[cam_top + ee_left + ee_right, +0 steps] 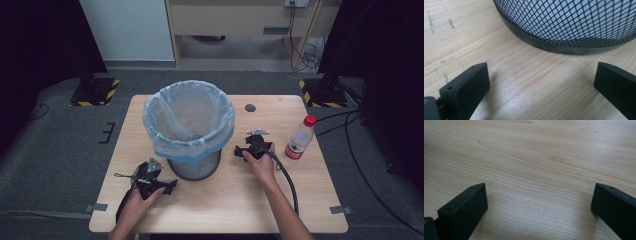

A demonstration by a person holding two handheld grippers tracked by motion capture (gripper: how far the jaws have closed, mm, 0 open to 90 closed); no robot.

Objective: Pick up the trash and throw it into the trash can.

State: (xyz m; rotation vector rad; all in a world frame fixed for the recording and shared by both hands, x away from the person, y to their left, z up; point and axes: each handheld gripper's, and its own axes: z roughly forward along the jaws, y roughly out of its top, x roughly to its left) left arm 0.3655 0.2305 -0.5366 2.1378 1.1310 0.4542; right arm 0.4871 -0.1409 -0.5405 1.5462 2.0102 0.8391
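Centrally, mesh bin (192, 150) holds a blue liner (189, 120); capped bottle (300, 138) upright

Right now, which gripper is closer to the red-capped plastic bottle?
The right gripper. It sits just left of the red-capped clear plastic bottle, while the left gripper is across the black mesh wastebasket, near its base.

Frame centre: black wire-mesh waste bin lined with a pale blue plastic bag (192, 132), on the light wooden desk (225, 200).
Right of centre: clear plastic bottle with a red cap (300, 138), on the desk's right part.
Lower left: left hand-held gripper (150, 179), beside the bin's base.
Between bin and bottle: right hand-held gripper (253, 146).
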